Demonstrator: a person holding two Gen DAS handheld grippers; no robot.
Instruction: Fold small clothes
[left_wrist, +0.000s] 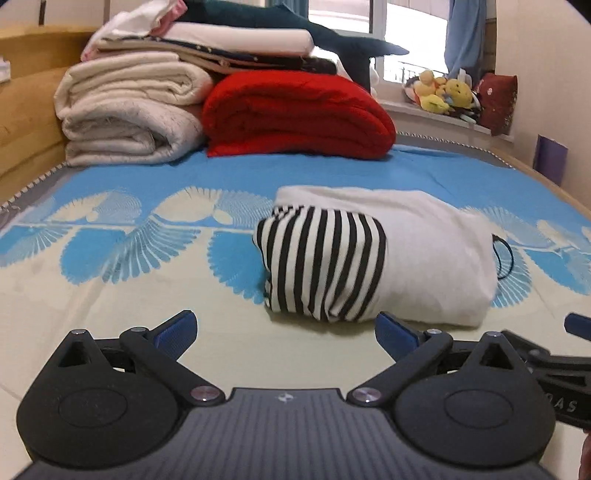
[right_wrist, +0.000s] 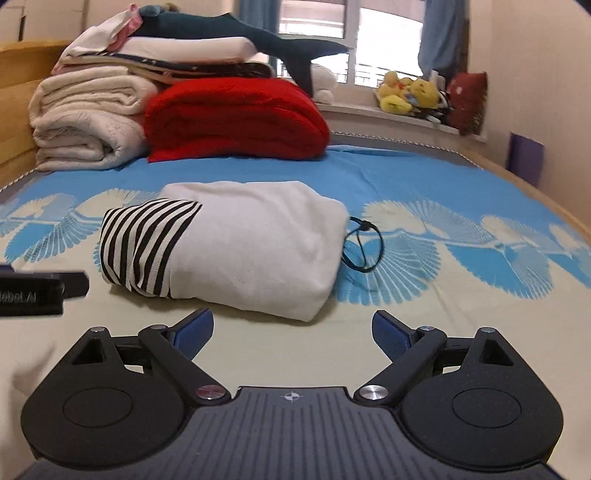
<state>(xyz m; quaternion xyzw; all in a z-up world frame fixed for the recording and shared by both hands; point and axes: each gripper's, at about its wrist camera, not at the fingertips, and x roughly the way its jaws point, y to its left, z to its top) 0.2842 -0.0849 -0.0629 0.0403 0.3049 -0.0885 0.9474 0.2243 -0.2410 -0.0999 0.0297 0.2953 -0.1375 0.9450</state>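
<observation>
Folded white garment (left_wrist: 424, 251) with striped sleeve (left_wrist: 321, 258) tucked on top lies on bed (left_wrist: 110, 295) — compact bundle, fold looks finished. Left gripper (left_wrist: 286, 326) and right gripper (right_wrist: 291, 326) both spread wide, empty, just short of bundle — likely released. Black cord (right_wrist: 364, 243) peeks from right edge.
</observation>
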